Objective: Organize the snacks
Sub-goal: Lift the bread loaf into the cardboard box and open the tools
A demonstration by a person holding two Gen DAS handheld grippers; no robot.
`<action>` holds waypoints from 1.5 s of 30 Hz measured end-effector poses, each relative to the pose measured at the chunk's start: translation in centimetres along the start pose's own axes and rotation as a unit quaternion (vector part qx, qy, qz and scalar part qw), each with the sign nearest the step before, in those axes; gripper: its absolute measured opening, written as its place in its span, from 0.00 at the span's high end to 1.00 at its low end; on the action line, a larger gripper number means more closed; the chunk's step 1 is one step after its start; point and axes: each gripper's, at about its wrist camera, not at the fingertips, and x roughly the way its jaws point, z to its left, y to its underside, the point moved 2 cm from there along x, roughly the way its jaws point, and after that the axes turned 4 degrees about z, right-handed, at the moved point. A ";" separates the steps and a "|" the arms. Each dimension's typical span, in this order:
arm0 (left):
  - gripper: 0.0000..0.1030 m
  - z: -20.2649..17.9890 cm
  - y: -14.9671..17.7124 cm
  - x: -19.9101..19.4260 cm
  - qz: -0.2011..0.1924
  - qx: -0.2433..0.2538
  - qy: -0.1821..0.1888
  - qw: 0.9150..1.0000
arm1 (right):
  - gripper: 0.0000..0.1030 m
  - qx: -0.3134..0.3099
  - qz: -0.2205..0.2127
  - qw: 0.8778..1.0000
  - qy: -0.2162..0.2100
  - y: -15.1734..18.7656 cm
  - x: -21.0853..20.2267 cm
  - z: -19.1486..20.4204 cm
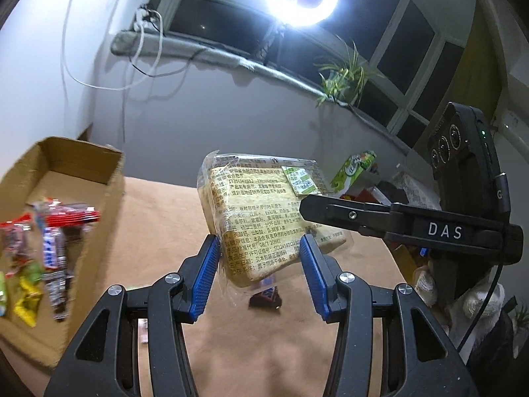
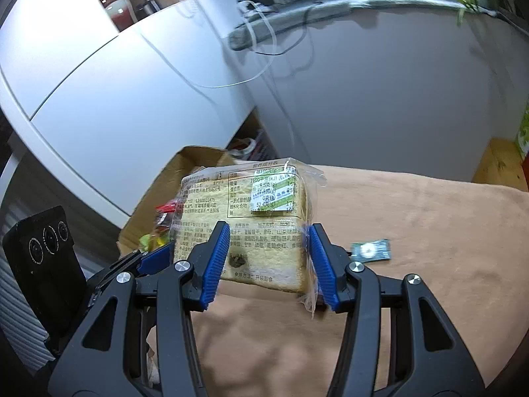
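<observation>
At the left stands the open cardboard box, and inside it several small wrapped snacks already lie. To its right, above the table with the tan cloth, the packet of sliced bread hangs in the air, carried by 2 tools together. The left gripper has its blue pads partly closed on the near lower end of the packet, and both pads press on the clear film. The right gripper holds the same packet in the same half-open way, 1 pad on each side of the loaf. I judge the bread to be light and very soft, so a strong squeeze will crush the slices. The film looks smooth and probably slippery, and it is loose at the edges, so a hold on the film alone may slide. It is better to hold on the body of the loaf, low and at both ends, with gentle pressure. Under the packet a small dark candy lies on the cloth, and another small wrapped candy lies further right.
</observation>
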 end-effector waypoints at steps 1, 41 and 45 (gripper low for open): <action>0.53 0.4 0.1 -0.7 -0.004 -0.002 -0.002 1.000 | 0.49 -0.005 0.000 1.000 -0.002 0.0 0.1 0.7; 0.53 18.8 2.0 -10.8 -0.048 -0.114 -0.114 0.986 | 0.49 -0.145 0.098 0.984 -0.033 -2.9 15.8 19.2; 0.53 19.4 2.3 -10.2 -0.037 -0.115 -0.132 0.984 | 0.49 -0.151 0.097 0.984 -0.015 -2.9 16.2 19.2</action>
